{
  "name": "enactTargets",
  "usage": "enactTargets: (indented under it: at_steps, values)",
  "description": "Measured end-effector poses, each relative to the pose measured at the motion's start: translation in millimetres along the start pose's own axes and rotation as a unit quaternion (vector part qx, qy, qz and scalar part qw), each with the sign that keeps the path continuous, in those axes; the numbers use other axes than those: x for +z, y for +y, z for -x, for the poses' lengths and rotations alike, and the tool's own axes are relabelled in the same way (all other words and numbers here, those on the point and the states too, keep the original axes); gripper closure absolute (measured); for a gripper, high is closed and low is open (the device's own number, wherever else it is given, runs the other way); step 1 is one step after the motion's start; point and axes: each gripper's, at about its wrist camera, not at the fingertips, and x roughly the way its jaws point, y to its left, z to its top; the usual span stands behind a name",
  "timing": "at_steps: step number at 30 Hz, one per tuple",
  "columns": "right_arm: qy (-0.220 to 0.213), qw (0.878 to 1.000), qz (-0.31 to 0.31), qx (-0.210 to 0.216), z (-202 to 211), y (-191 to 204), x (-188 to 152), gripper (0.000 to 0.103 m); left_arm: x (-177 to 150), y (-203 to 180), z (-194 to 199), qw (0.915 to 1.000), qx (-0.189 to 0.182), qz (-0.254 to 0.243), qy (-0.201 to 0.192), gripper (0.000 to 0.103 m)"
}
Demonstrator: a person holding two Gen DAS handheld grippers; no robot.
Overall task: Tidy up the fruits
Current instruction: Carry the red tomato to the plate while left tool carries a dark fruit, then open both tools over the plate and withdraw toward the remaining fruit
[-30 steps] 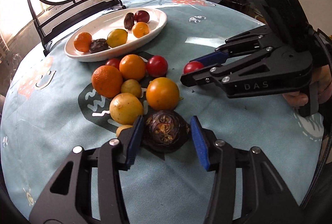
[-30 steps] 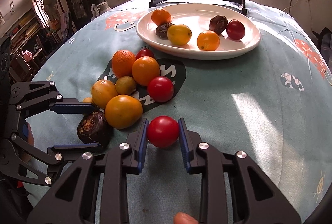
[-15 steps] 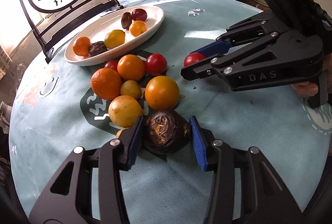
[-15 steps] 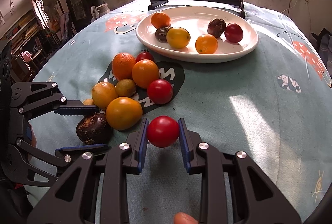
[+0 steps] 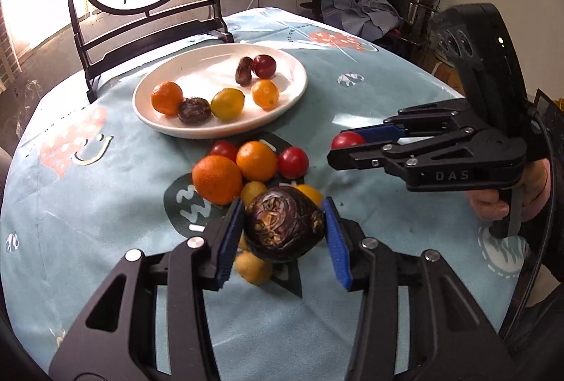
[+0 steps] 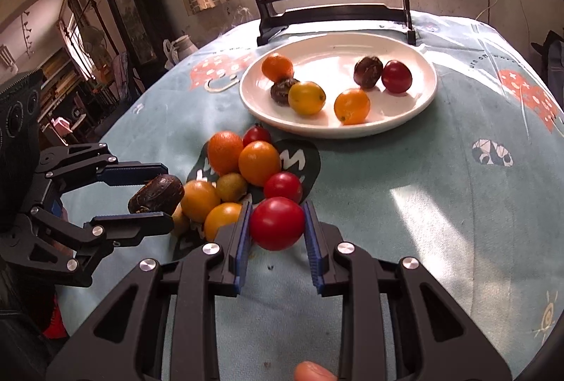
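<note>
We are gripping a dark, wrinkled fruit [image 5: 284, 228] between the blue pads of our left hand-held gripper [image 5: 283, 233], its jaws standing partway apart to fit it, and the fruit is hanging clear of the tabletop [image 5: 105, 204]. Our right hand-held gripper [image 6: 277, 226] is squeezing a red tomato [image 6: 277, 223] with its jaws drawn in tight on both sides, and a hand [image 5: 507, 197] is wrapping its handle. Just beyond and below the left hand-held gripper a pile of loose fruit is sitting on the tabletop: an orange [image 5: 217, 179], a second orange fruit [image 5: 256, 161], two red tomatoes [image 5: 293, 162], and small yellow ones [image 5: 253, 265] partly hidden under the jaws. From the right hand-held gripper that pile is lying just ahead and to the left. Farther ahead of both, a white plate [image 6: 419, 113] is holding six fruits, and behind it a black chair back [image 6: 335, 11] is standing at the tabletop's edge.
</note>
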Motion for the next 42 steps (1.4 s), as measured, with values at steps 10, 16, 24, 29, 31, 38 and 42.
enactTargets:
  at_steps: [10, 16, 24, 29, 31, 38, 42]
  values:
    - [-0.081, 0.994, -0.045, -0.055, -39.1, -45.7, 75.8, 0.074, 98.6, 79.5, -53.9, 0.9924, 0.070, 0.097, -0.028, 0.057]
    - [-0.081, 0.992, -0.057, -0.073, -64.2, -71.3, 94.2, 0.074, 129.7, 89.5, -105.9, 0.9896, 0.100, 0.103, -0.004, 0.057]
    - [-0.090, 0.992, -0.059, -0.073, -55.7, -70.5, 91.7, 0.046, 132.1, 75.7, -102.0, 0.9803, 0.180, 0.079, -0.021, 0.026]
    - [-0.111, 0.991, -0.049, -0.054, -25.6, -47.6, 82.5, 0.046, 113.0, 65.6, -59.9, 0.9713, 0.221, 0.083, -0.033, 0.018]
    - [-0.114, 0.992, -0.041, -0.046, -15.6, -35.4, 74.0, 0.045, 101.2, 62.1, -42.6, 0.9696, 0.225, 0.090, -0.038, 0.015]
    - [-0.097, 0.995, -0.005, -0.020, 0.7, 6.9, 33.4, 0.042, 33.3, 55.6, 4.5, 0.9641, 0.219, 0.136, -0.066, 0.004]
    - [-0.052, 0.998, 0.034, -0.019, -5.2, 27.0, 9.6, 0.042, -7.8, 72.2, 7.6, 0.9604, 0.208, 0.178, -0.052, 0.004]
